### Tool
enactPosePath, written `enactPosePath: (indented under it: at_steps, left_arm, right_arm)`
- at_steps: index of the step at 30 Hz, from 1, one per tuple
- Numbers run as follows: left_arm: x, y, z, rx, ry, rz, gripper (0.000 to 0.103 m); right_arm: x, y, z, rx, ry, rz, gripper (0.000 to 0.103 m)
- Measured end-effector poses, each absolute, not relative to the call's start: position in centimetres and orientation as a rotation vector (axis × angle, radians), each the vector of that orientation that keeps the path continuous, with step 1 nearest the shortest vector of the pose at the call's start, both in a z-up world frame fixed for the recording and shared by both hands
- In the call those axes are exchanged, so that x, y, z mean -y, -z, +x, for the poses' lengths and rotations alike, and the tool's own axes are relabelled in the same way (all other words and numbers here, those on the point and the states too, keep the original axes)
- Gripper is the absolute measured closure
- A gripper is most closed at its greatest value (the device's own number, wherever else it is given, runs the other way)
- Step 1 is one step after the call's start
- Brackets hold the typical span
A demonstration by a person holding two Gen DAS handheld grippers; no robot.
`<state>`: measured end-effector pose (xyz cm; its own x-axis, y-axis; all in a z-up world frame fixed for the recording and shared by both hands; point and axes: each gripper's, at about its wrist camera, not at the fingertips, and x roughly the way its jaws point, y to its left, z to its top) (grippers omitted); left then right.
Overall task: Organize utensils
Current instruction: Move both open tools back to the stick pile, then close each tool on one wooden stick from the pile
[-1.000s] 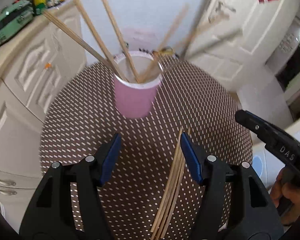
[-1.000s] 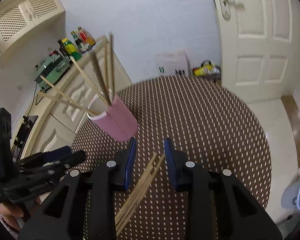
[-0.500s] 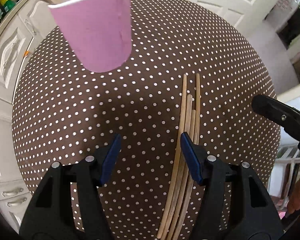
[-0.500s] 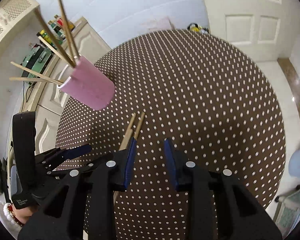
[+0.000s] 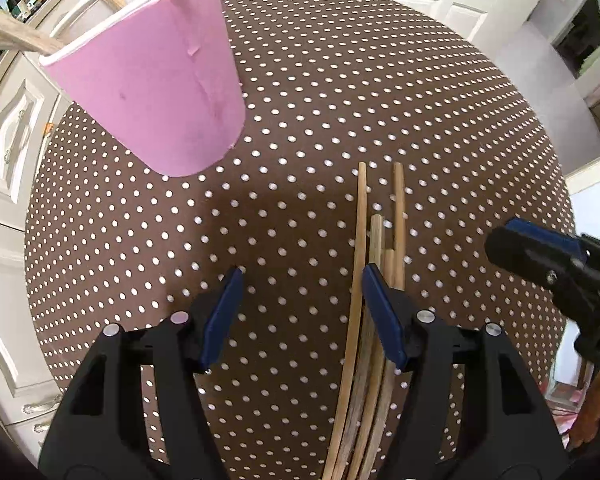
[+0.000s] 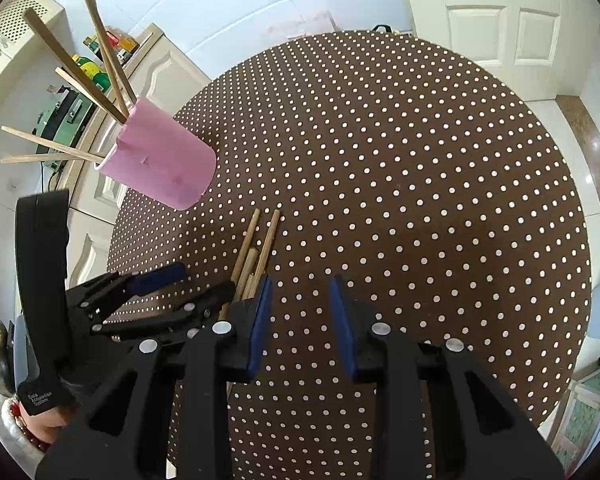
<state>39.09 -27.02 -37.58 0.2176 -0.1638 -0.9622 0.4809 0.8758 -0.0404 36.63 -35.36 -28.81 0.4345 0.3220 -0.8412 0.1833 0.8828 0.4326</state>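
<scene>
A pink paper cup [image 5: 152,80] stands on the dotted table with several wooden chopsticks [image 6: 80,60] sticking out of it. More chopsticks [image 5: 380,240] lie bundled on the cloth. My left gripper [image 5: 302,278] hangs open close above the table. One stick runs just inside its right finger [image 5: 376,300] and the rest pass under that finger. In the right wrist view the loose chopsticks [image 6: 256,248] lie just left of my right gripper [image 6: 300,284], which is open with nothing between its fingers. The left gripper [image 6: 192,286] sits beside them there.
The round table wears a brown cloth with white dots [image 6: 420,160]. White cabinets [image 5: 4,152] stand to the left, with bottles [image 6: 92,68] and a green appliance [image 6: 60,120] on top. A white door [image 6: 500,20] is behind. A hand with red beads [image 6: 20,420] holds the left gripper.
The left gripper has come down and tilted toward the table, so the cup and the loose chopsticks loom closer. The right gripper has sunk; the sticks now lie left of its fingers.
</scene>
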Motion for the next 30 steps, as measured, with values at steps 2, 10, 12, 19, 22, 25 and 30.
enactPosePath:
  at_steps: [2, 10, 12, 19, 22, 25, 30]
  left_arm:
    - [28.5, 37.8, 39.3, -1.269, 0.445, 0.342, 0.040]
    - [28.6, 38.2, 39.0, -1.264, 0.464, 0.313, 0.074]
    - [27.8, 38.5, 38.9, -1.270, 0.462, 0.297, 0.079]
    - [24.1, 38.7, 40.1, -1.309, 0.458, 0.194, 0.095]
    - [23.2, 38.5, 40.3, -1.313, 0.454, 0.184, 0.096]
    - [22.2, 38.1, 40.5, -1.317, 0.450, 0.172, 0.097]
    - [18.5, 37.4, 39.7, -1.314, 0.429, 0.159, 0.097]
  right_arm:
    - [35.3, 29.0, 36.9, -1.144, -0.093, 0.522, 0.075]
    - [33.9, 29.7, 39.1, -1.212, -0.109, 0.528, 0.075]
    - [33.4, 29.8, 39.9, -1.238, -0.097, 0.508, 0.075]
    - [30.8, 30.2, 43.0, -1.332, -0.063, 0.436, 0.076]
    - [30.1, 30.4, 44.1, -1.347, -0.038, 0.411, 0.078]
    - [29.4, 30.6, 44.9, -1.352, -0.005, 0.376, 0.084]
    - [27.9, 31.0, 45.7, -1.356, 0.035, 0.303, 0.088]
